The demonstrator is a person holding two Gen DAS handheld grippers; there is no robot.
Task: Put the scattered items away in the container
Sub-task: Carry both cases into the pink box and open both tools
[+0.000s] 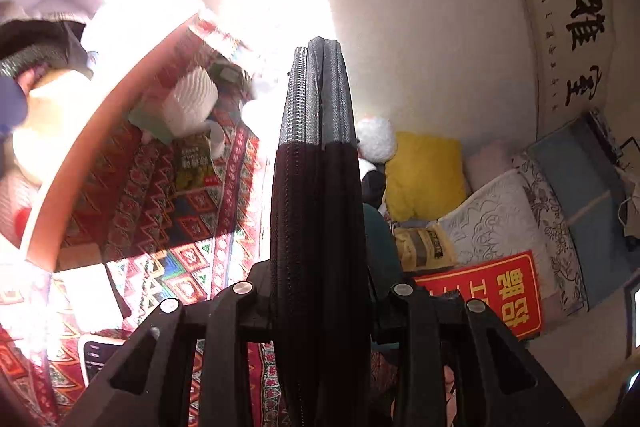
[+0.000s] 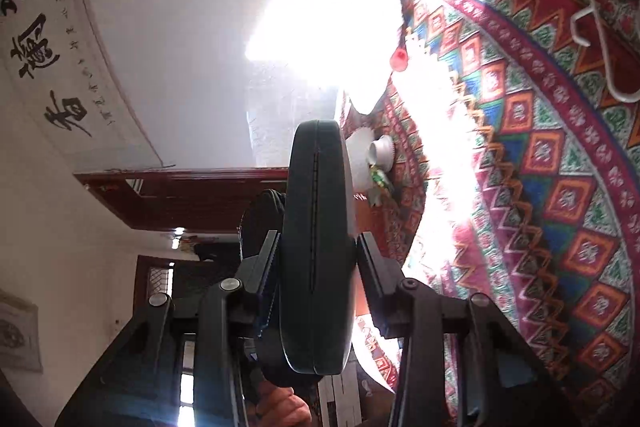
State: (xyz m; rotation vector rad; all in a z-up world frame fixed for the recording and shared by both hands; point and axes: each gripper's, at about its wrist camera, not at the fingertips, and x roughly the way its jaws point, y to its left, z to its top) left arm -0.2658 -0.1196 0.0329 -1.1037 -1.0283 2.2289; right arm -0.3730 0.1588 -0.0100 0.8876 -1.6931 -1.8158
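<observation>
Left tongs (image 1: pixel 316 291) clenched on black zippered pouch (image 1: pixel 316 155), held edge-on, lifted clear of patterned cloth (image 1: pixel 180 227)

Right tongs (image 2: pixel 316 267) clenched on dark hard-shell case (image 2: pixel 316 227), also edge-on

Red box (image 1: pixel 80 131), judged container, beside pouch at frame left, soft items already inside

Advice: carry pouch over red box rim, lower inside before releasing; keep grip square so zip edge cannot twist out

Surface: bright geometric cloth, tissue pack (image 1: pixel 192 99) beyond red box, strong glare

Room: calligraphy scroll (image 1: pixel 576 7) on wall, yellow cushion (image 1: pixel 424 171) beneath scroll
</observation>
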